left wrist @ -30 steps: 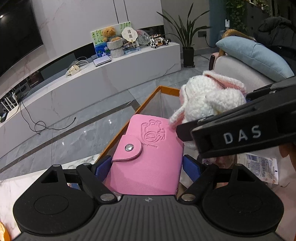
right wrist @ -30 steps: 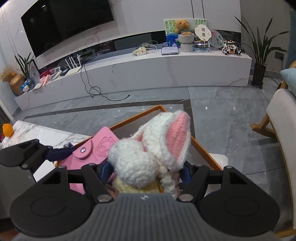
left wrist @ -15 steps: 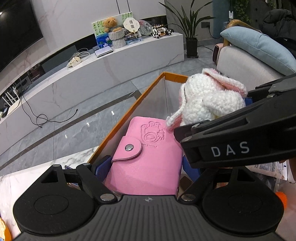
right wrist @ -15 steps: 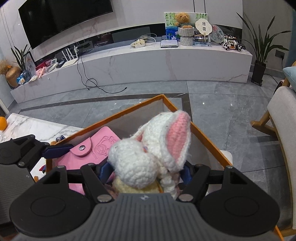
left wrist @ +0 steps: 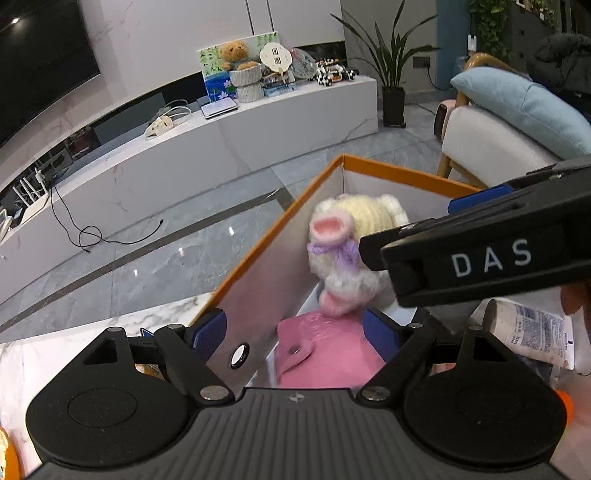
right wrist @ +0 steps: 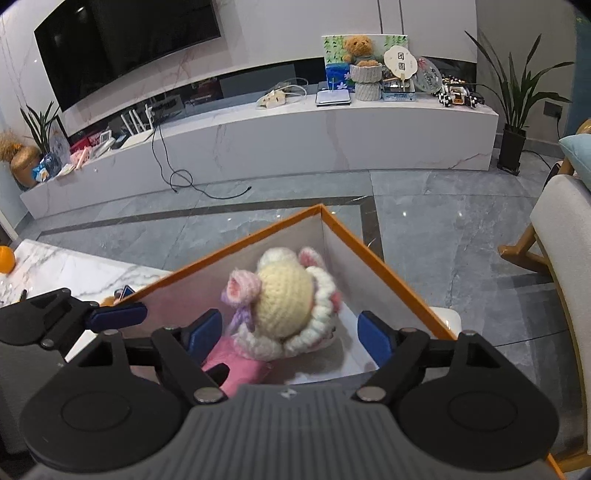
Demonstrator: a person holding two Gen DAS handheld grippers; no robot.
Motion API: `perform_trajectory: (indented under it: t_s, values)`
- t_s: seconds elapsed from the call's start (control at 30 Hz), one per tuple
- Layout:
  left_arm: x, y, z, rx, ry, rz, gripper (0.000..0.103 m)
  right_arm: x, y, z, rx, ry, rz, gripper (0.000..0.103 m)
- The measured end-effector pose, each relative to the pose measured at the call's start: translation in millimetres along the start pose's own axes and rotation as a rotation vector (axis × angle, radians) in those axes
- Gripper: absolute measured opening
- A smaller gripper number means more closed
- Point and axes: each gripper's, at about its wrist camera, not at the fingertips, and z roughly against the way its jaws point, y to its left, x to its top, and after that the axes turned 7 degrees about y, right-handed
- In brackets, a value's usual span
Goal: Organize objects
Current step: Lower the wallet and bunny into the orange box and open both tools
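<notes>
On the marble table (right wrist: 74, 269), the orange-rimmed box (right wrist: 373, 258) holds a crocheted doll (right wrist: 284, 306) and pink wallet (left wrist: 325, 354).

The pink wallet (left wrist: 325, 354) is blurred, its near end hidden behind the left claw's body. The crochet doll (left wrist: 347, 254) covers the wallet's far end and is itself partly behind the right claw (left wrist: 480, 254). The tube (left wrist: 532, 332) at the right has print too small to read.

A dark television (right wrist: 125, 44) fills the upper left on a white marble wall (right wrist: 280, 33). Below it runs a long white console (right wrist: 332, 136), a potted plant (right wrist: 517, 96) at its right end, above glossy grey floor tiles (right wrist: 443, 221).
</notes>
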Motion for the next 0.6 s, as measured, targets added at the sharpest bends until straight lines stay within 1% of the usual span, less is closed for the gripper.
perform_trajectory:
  t_s: [0.17, 0.4, 0.6]
  values:
    - [-7.2, 9.4, 12.8, -0.019, -0.033, 0.018, 0.096, 1.7, 0.3, 6.7, 0.007, -0.023, -0.012, 0.082]
    - [-13.7, 29.1, 32.7, -0.010, -0.083, 0.064, 0.096, 2.7, 7.5, 15.2, 0.011, -0.045, 0.002, 0.082]
    - [-18.7, 50.2, 40.8, 0.019, -0.096, 0.089, 0.096, 3.0, 11.1, 21.9, 0.014, -0.062, 0.014, 0.082]
